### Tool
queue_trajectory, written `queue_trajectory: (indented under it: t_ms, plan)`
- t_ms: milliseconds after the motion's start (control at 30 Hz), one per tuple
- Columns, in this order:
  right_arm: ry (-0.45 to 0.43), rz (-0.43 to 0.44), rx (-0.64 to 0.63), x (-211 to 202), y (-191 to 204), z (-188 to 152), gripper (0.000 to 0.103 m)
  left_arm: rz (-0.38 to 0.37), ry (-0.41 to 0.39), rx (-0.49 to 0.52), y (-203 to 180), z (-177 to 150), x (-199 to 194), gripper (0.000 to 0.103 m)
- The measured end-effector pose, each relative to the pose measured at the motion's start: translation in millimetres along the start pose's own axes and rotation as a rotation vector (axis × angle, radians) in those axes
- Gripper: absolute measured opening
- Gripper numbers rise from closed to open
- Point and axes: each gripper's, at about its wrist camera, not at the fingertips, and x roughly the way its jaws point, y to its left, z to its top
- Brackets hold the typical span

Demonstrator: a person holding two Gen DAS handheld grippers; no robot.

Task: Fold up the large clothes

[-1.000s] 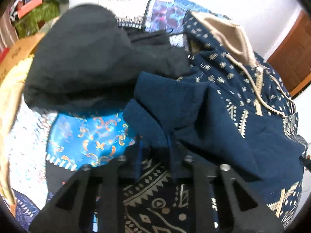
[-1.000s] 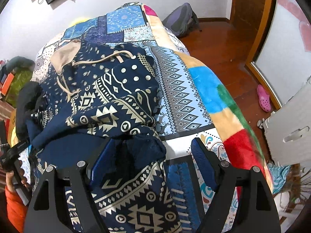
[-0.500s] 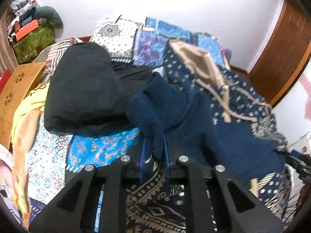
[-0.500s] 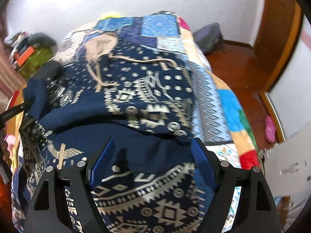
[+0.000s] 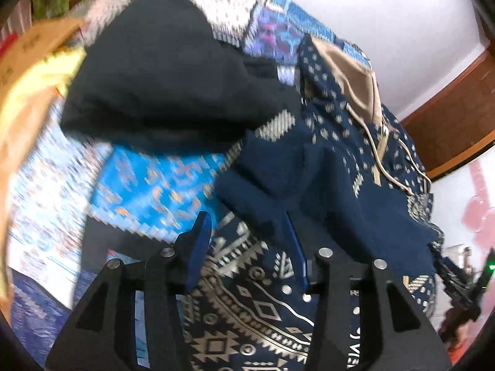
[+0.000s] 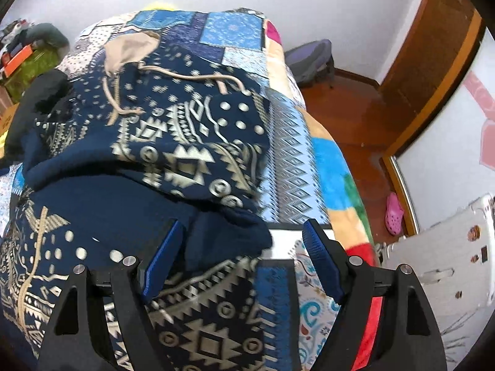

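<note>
Lying half-folded on the bed (image 6: 312, 167), the hoodie (image 6: 191, 130) risked springing open, since both the left tool (image 5: 247, 235) and right tool (image 6: 244, 244) gaped, gripping nothing, over its loose sleeve cuffs.

patchwork bedspread (image 6: 328, 167), grey backpack (image 6: 311, 61) on floor, pink clog (image 6: 394, 215), wooden door (image 6: 433, 61)

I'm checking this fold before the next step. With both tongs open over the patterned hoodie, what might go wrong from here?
1. The navy patterned hoodie has both plain cuffs lying loose between open tongs (left, right), so the folded sleeves may slide apart.
2. The black garment lies against the hoodie's shoulder and might get dragged along.
3. The beige drawstrings trail across the chest and could snag a finger.
</note>
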Motion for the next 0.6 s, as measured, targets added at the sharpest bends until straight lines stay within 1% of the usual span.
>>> queue_trajectory:
  t_ms: [100,133,200,267,300,333,367,400,433,500,533,600]
  plan:
    - [0.015,0.023,0.029,5,-6,-1,0.076,-0.069,0.078,-0.055,4,-3,24,0.046]
    - [0.017,0.027,0.033,6,-5,-1,0.076,-0.087,0.092,-0.073,4,-3,31,0.046]
    - [0.015,0.024,0.029,8,-4,1,0.076,-0.088,0.095,-0.090,4,-1,42,0.046]
    - [0.005,0.011,0.020,9,0,3,0.076,-0.063,0.063,-0.074,-1,4,46,0.045]
    - [0.001,-0.001,0.017,11,1,5,0.076,-0.044,0.047,-0.050,-6,6,47,0.039]
    - [0.000,-0.012,0.015,13,2,6,0.076,-0.020,0.033,-0.021,-11,7,47,0.028]
    - [-0.002,-0.019,0.014,15,2,6,0.076,0.010,0.022,0.018,-18,10,46,0.024]
    - [-0.002,-0.028,0.018,17,3,8,0.076,0.013,0.015,0.041,-23,11,43,0.016]
    - [-0.006,-0.028,0.025,17,2,9,0.076,0.004,0.009,0.055,-27,12,39,0.011]
    - [-0.010,-0.026,0.037,20,-1,11,0.076,0.013,-0.019,0.077,-35,13,30,0.010]
    - [-0.011,-0.031,0.041,21,-2,11,0.076,0.015,-0.048,0.090,-41,14,21,0.010]
    - [-0.014,-0.046,0.063,26,-5,12,0.076,-0.010,-0.081,0.087,-45,18,7,0.009]
